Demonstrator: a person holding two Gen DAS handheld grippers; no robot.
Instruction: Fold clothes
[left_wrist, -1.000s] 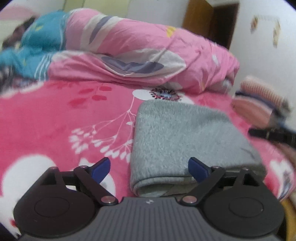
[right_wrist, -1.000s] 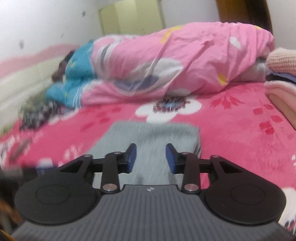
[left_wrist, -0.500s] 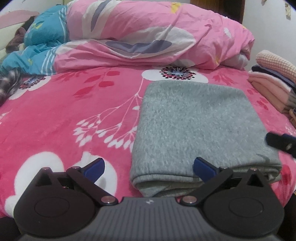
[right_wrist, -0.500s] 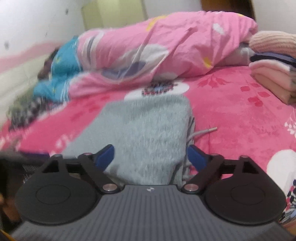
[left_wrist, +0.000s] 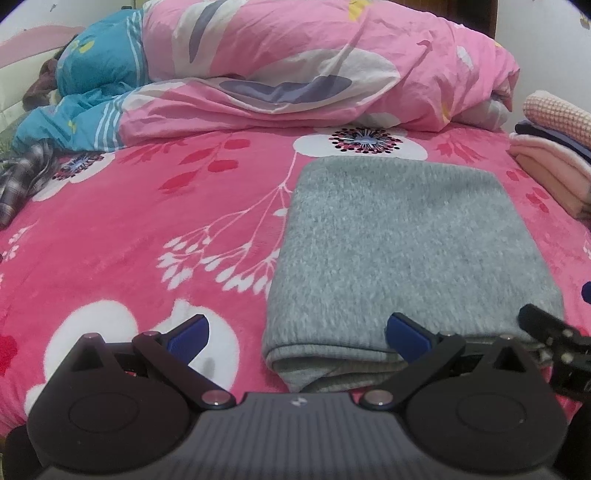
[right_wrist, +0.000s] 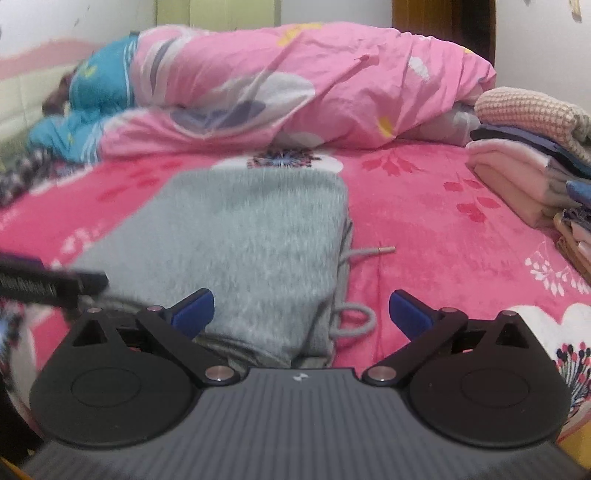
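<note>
the folded grey top (left_wrist: 406, 243) lies flat on the bed (left_wrist: 140, 236), on a bright pink cover with white flowers. in the left view it sits from the middle out to 3 o'clock. its thick folded edge faces the camera at about 6 o'clock.

the left hand-held gripper (left_wrist: 297, 332) is spread wide. one blue pad (left_wrist: 188, 332) is over the pink cover at 7 o'clock. the other blue pad is over the near edge of the grey top at 5 o'clock. the near left corner of the top is between the two pads, but the pads do not pinch it.

the right hand-held gripper (right_wrist: 301, 314) has its jaws opening, and they are almost as wide as they go. its left pad is over the grey top. its right pad (right_wrist: 410, 310) is over the pink cover. the right edge of the top and a grey cord (right_wrist: 356, 317) lie between them, and nothing is squeezed. the cord loops out of the fold, and its tip points to 3 o'clock.

a big pink blanket (left_wrist: 314, 62) is bunched up at 12 o'clock, with a blue blanket (left_wrist: 96, 74) beside it at 10 o'clock. a pile of folded clothes (right_wrist: 532, 162) sits at 2 o'clock in the right view, well apart from the grey top.
</note>
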